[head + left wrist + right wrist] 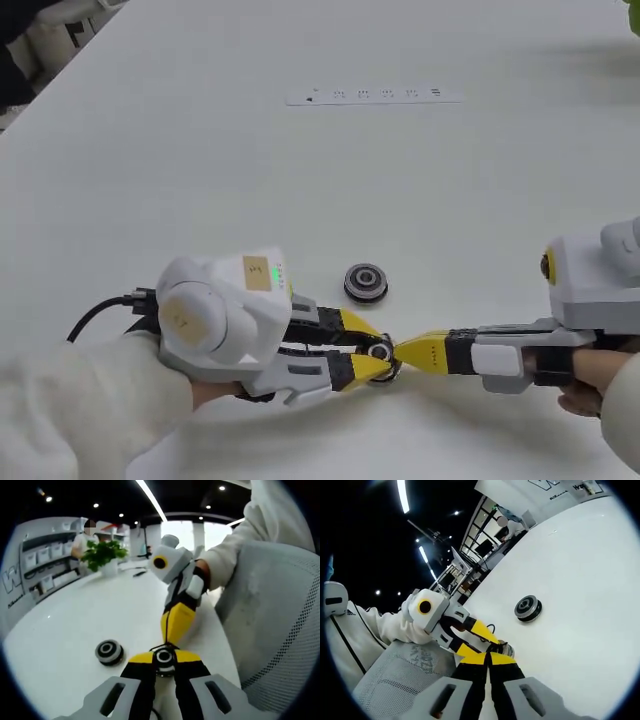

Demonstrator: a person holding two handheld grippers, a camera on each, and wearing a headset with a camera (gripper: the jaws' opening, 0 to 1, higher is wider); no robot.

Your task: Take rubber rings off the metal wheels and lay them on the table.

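The left hand-held gripper [378,352] reaches in from the person's left, low over the white counter [200,150]. Its 2 yellow-tipped jaws are clamped on a small metal wheel [381,351], 1 jaw on each side. In the left gripper view, that wheel [164,656] sits squarely between the tips, its round face turned toward the camera.

The right hand-held gripper [400,352] comes in from the opposite side, so the 2 tools meet nose to nose. Its jaws are pressed together with no gap between them, and their tips touch the rim of the held wheel. I cannot tell whether any rubber is caught between them.

A second wheel [365,282] lies flat on the counter just beyond the 2 grippers, apart from both, with a dark rubber ring [349,285] around it. A white power strip [375,97] lies far back on the counter.
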